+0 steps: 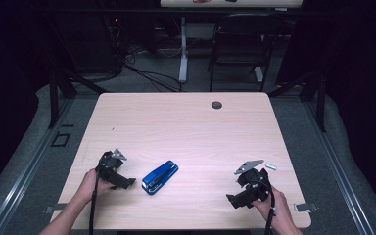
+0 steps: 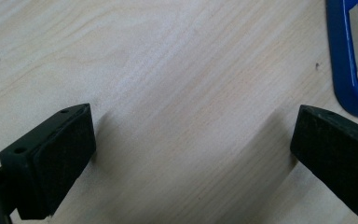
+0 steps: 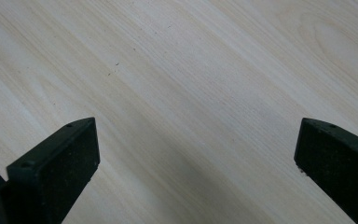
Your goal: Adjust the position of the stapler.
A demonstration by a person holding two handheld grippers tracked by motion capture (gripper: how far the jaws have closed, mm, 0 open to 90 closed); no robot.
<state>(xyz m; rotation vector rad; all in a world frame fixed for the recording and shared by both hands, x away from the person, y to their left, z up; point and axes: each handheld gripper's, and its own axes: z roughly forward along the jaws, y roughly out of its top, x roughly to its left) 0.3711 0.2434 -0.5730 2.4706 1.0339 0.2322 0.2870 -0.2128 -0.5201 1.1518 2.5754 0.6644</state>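
A blue stapler [image 1: 160, 176] lies flat near the front middle of the light wooden table [image 1: 186, 127]. Just left of it a hand holds my left gripper [image 1: 126, 182] low over the wood. Its jaws stand wide apart around bare table [image 2: 186, 140], and the stapler's blue edge [image 2: 342, 60] shows at the top right of the left gripper view. Toward the front right, another hand holds my right gripper [image 1: 235, 200], also low and open. Nothing but wood grain [image 3: 191, 116] lies between its jaws.
A small pale strip [image 1: 270, 166] lies near the right edge beside the right gripper. A round dark cable hole [image 1: 217, 105] sits at the far side. Beyond the table stand a black chair [image 1: 240, 44], a white desk leg [image 1: 182, 49] and floor cables.
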